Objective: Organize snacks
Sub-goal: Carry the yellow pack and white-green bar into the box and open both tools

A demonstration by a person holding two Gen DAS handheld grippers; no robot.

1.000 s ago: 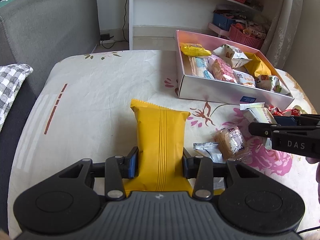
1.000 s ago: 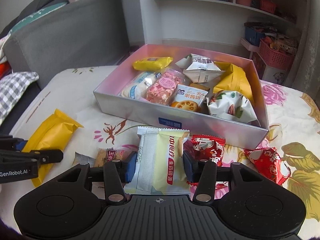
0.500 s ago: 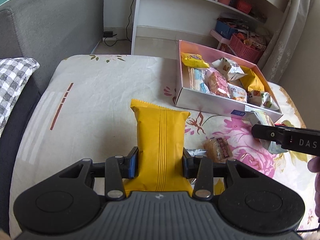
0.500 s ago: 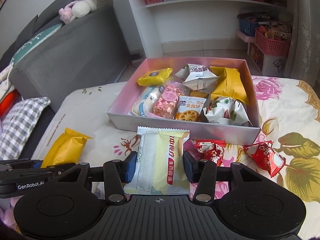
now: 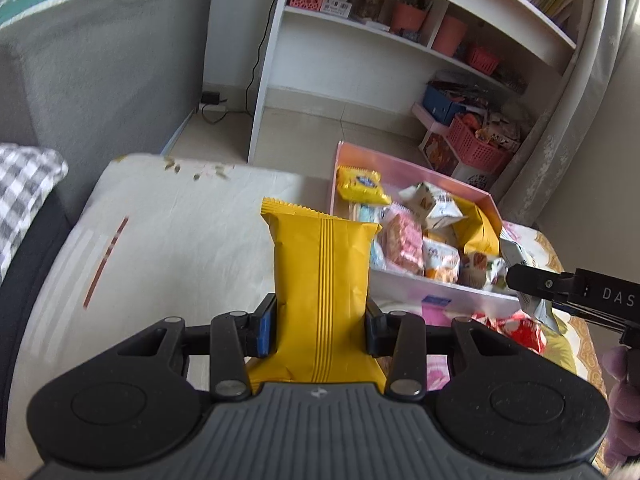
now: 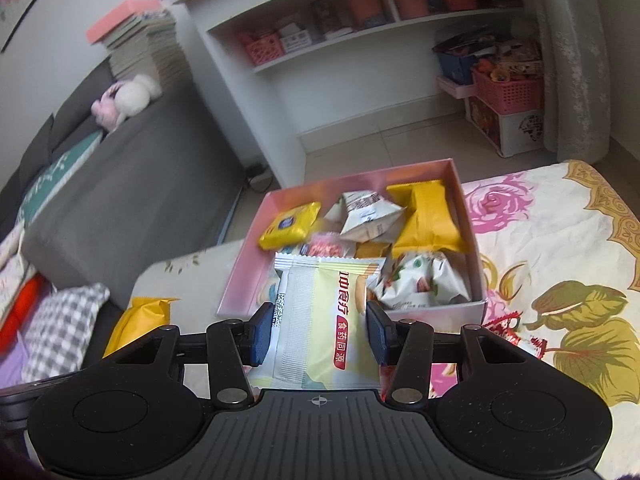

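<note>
A: Left gripper point(image 5: 320, 330)?
B: Pinching the yellow packet point(image 5: 322, 276), held above the table point(image 5: 192, 236).
A: Right gripper point(image 6: 320, 332)?
B: Clamped on the pale packet point(image 6: 320, 320); box point(image 6: 468, 216) just beyond.

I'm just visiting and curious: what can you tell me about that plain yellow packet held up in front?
The yellow packet is a sealed, glossy pillow-style wrapper, mustard yellow with fine darker stripes down its middle and a crimped top edge. It stands upright, lifted off the cloth, pinched at its lower sides by the left tool, beside the pink box.
</note>
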